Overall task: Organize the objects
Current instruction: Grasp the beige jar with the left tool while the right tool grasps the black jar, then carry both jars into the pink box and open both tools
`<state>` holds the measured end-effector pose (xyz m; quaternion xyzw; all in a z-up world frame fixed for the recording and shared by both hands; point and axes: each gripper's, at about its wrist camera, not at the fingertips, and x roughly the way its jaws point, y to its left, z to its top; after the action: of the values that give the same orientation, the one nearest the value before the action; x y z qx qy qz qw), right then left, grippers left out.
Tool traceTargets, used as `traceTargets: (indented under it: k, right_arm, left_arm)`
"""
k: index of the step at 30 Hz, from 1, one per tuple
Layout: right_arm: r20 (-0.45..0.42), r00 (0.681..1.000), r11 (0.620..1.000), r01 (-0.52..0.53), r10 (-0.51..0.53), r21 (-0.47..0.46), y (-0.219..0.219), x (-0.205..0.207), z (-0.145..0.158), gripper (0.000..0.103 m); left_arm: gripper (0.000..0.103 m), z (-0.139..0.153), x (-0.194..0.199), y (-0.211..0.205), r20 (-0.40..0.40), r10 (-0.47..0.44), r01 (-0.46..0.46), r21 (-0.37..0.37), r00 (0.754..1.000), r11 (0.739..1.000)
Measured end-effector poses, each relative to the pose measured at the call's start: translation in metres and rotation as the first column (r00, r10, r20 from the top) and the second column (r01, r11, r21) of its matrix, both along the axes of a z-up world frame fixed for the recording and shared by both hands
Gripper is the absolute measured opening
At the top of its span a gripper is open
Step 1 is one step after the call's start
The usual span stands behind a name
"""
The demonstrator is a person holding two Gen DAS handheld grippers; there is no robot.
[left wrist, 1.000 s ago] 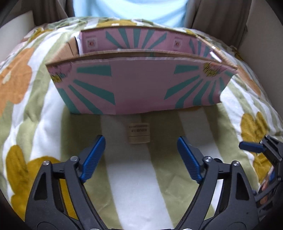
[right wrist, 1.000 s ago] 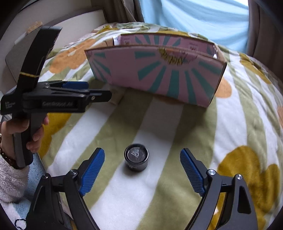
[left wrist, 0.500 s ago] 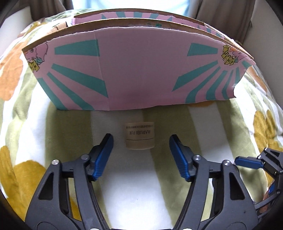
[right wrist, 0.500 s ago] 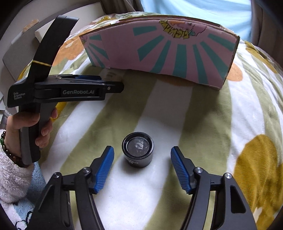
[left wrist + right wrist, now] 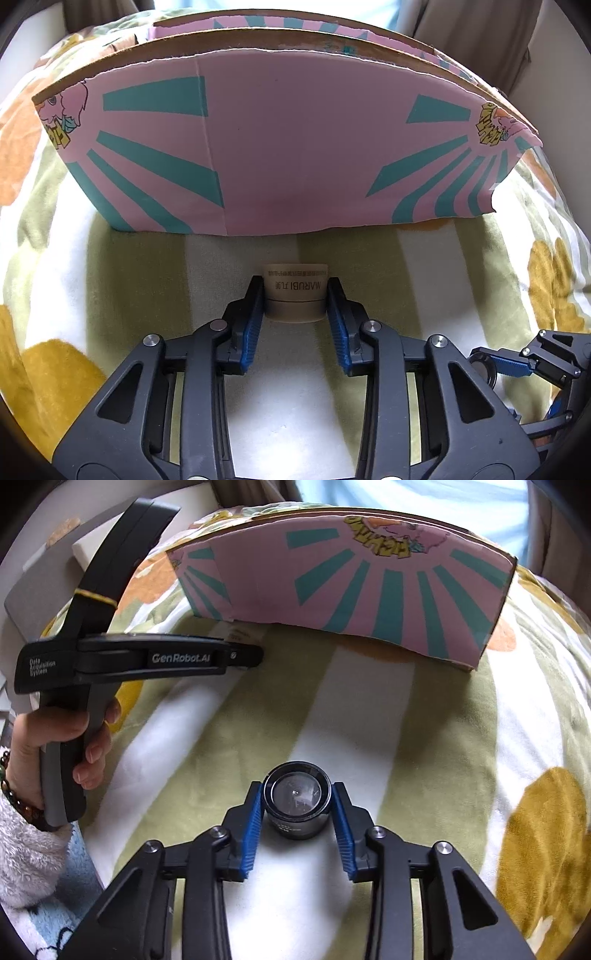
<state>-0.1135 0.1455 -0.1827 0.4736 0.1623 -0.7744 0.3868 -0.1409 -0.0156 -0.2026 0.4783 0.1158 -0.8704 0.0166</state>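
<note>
A small tan cardboard tube [image 5: 295,291] printed "MARUBI" stands on the blanket in front of the pink-and-teal cardboard box [image 5: 280,155]. My left gripper [image 5: 295,295] is shut on the tube, its blue pads against both sides. In the right wrist view a black round jar with a clear lid [image 5: 296,799] sits on the blanket, and my right gripper [image 5: 297,805] is shut on it. The same box [image 5: 354,598] stands farther back. The left gripper's body [image 5: 140,657] shows at the left of that view, held by a hand.
A flowered, striped blanket [image 5: 424,738] covers the soft surface. Blue fabric and curtains lie behind the box. White boards [image 5: 44,576] stand at the far left. The right gripper's tip [image 5: 517,365] shows at the lower right of the left wrist view.
Both grippers moved forward and closed: the left onto the tan tube, the right onto the black jar. The box looms larger in both views.
</note>
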Motion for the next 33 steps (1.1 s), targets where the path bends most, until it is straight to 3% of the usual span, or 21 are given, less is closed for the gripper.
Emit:
traceTargets:
  k: [7, 15, 24, 33]
  right_arm:
    - [-0.018, 1.000, 1.000, 0.012, -0.013, -0.016, 0.004, 0.002, 0.010, 0.033]
    - [-0.040, 0.998, 0.999, 0.040, -0.041, -0.030, 0.014, -0.001, 0.035, 0.033]
    - [-0.072, 0.992, 0.992, 0.098, -0.104, -0.080, 0.027, -0.022, 0.089, 0.033]
    - [-0.108, 0.982, 0.983, 0.142, -0.154, -0.118, 0.005, -0.062, 0.137, 0.033]
  left_arm:
    - [0.030, 0.010, 0.008, -0.002, -0.027, 0.004, -0.003, 0.027, 1.000, 1.000]
    - [0.030, 0.043, 0.021, 0.003, -0.079, -0.029, 0.032, 0.047, 0.996, 0.998]
    - [0.030, 0.105, 0.020, -0.010, -0.172, -0.051, 0.055, 0.018, 0.984, 0.998]
    - [0.030, 0.161, 0.006, -0.031, -0.227, -0.063, 0.060, -0.020, 0.972, 0.998]
